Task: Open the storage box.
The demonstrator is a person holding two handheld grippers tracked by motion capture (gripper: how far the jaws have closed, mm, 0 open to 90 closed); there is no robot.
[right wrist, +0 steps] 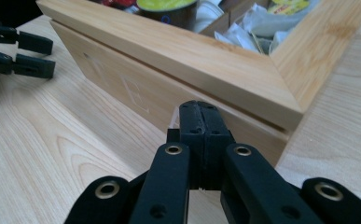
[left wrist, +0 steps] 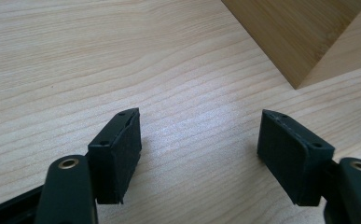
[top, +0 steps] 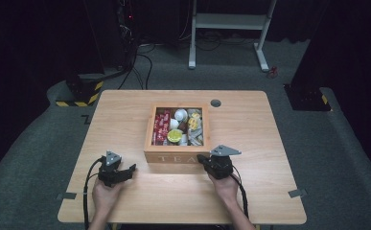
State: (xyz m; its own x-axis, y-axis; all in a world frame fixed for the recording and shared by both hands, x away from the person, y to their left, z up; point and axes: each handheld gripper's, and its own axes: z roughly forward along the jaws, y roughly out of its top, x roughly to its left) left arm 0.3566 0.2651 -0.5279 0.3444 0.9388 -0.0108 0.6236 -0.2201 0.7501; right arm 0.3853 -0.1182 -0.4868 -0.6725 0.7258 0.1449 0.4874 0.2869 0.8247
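A wooden tea box (top: 176,155) marked "TEA" stands open in the middle of the table, filled with red sachets (top: 162,125), a yellow-lidded cup (top: 175,136) and white packets. My left gripper (top: 131,169) rests on the table left of the box front, jaws open with bare wood between its pads (left wrist: 120,154). The box corner (left wrist: 299,42) lies ahead of it. My right gripper (top: 201,158) sits at the box's front right corner, jaws shut with nothing between them, tips (right wrist: 201,116) close to the front wall (right wrist: 136,88).
A grey cable grommet (top: 215,102) is set in the tabletop behind the box. The left gripper (right wrist: 29,56) appears far left in the right gripper view. Beyond the table stand a white desk frame (top: 228,28) and dark equipment with cables on the floor.
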